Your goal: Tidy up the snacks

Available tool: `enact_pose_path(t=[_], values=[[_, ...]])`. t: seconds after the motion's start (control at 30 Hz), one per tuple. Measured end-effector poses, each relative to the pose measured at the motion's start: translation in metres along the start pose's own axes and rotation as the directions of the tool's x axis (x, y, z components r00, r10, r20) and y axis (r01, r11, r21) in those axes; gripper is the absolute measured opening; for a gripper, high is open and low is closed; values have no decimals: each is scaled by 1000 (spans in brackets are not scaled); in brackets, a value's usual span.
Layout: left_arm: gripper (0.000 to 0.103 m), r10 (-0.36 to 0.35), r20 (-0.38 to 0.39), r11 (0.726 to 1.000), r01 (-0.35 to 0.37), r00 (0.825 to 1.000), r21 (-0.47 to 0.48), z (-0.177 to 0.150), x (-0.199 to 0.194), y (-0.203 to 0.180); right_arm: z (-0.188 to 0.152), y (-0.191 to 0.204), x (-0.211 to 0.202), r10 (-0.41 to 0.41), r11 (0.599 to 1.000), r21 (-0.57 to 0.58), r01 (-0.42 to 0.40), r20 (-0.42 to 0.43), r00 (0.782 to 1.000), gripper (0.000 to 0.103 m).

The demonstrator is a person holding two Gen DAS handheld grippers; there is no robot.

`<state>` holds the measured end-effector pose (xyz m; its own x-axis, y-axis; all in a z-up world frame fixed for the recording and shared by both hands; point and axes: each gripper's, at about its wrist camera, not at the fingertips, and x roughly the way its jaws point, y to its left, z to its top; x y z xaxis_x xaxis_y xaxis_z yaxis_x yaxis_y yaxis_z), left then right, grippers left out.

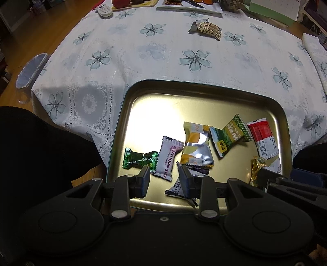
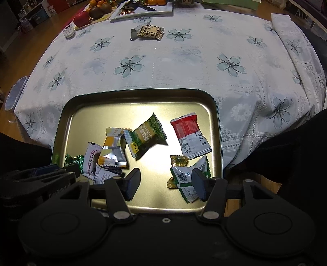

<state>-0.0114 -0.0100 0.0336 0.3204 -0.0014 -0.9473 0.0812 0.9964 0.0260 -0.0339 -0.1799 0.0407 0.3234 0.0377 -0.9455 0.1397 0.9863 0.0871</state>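
A gold metal tray sits at the table's near edge and holds several wrapped snacks: a green Meltykiss candy, a pink Hawthorn Strip, a yellow-silver pack, a green pea pack, a red-white pack and a gold candy. My left gripper is open and empty over the tray's near left. My right gripper is open and empty over the near right, beside a green-white pack. One brown patterned snack lies alone far back on the tablecloth.
The table wears a white floral cloth. A white plate, fruit on a board and a small white device stand at the far edge. A folded white cloth lies far right. A round lid lies at left.
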Motion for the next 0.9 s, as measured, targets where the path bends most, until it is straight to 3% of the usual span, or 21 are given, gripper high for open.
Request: enact_pose_path(t=[0.23, 0.43, 0.57, 0.63, 0.9], values=[[43, 11, 18, 1000, -11, 1000, -15, -9, -4, -2, -7, -7, -2, 35, 999, 17, -34, -7, 999, 59], [44, 33, 67, 999, -33, 997, -3, -14, -11, -9, -10, -8, -2, 15, 1000, 2, -15, 1, 1000, 59], [56, 23, 85, 1000, -23, 996, 0, -16, -15, -12, -12, -11, -1, 14, 1000, 16, -14, -10, 1000, 59], [57, 30, 96, 1000, -30, 995, -2, -19, -17, -13, -13, -13, -1, 15, 1000, 26, -14, -17, 1000, 59], [57, 21, 47, 1000, -21, 999, 8, -24, -12, -14, -21, -13, 2, 9, 1000, 22, -8, -36, 999, 59]])
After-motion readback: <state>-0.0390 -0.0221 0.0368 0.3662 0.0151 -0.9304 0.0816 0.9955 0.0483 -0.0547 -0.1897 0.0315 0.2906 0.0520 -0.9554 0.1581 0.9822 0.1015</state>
